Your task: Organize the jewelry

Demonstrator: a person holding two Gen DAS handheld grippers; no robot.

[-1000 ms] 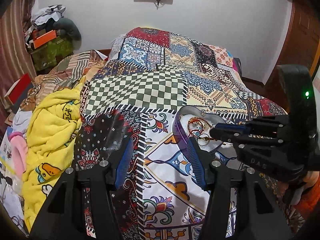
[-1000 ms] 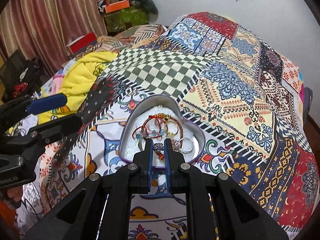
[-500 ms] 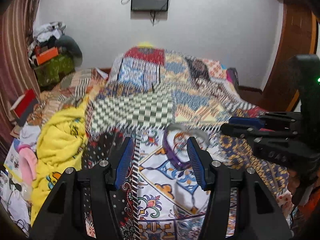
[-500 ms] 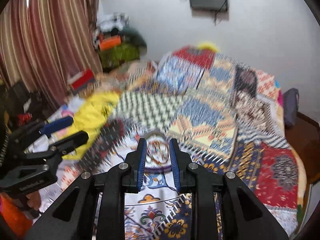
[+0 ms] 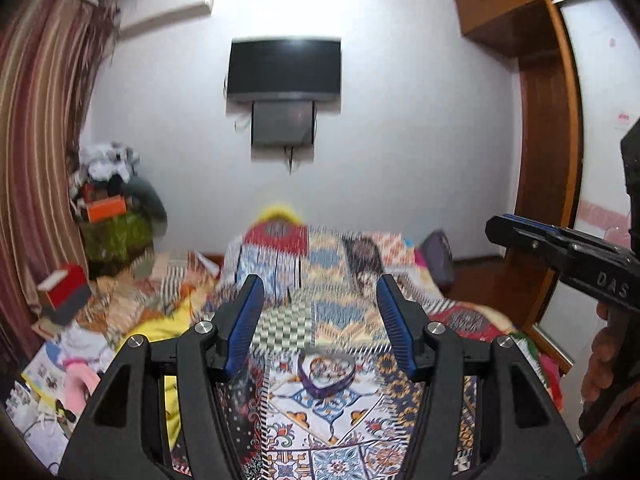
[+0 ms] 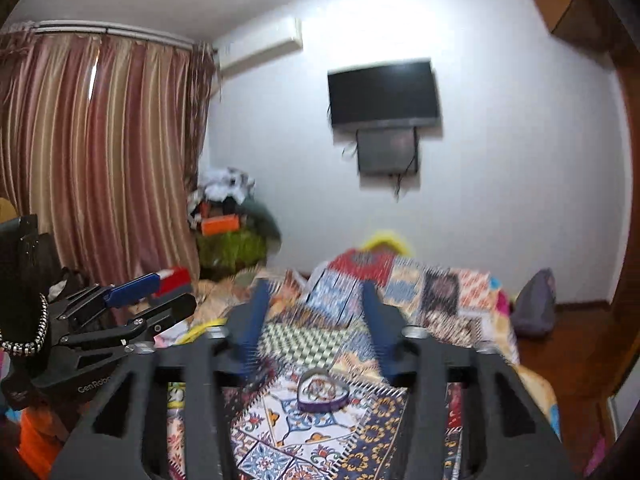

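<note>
A heart-shaped tin with a purple rim lies on the patchwork bedspread, with bracelets and rings inside; it also shows in the right wrist view. My left gripper is open and empty, raised well back from the tin. My right gripper is open and empty, also raised above and behind the tin. Each gripper shows at the edge of the other's view: the right one at the right, the left one at the left. Both views are motion-blurred.
A yellow blanket lies on the bed's left side. Clutter is piled in the far left corner by striped curtains. A television hangs on the far wall. A wooden wardrobe stands at the right.
Both grippers have lifted up and back from the tin, so the views now show the wall. The right gripper, nearly shut over the tin before, has opened wide and holds nothing.
</note>
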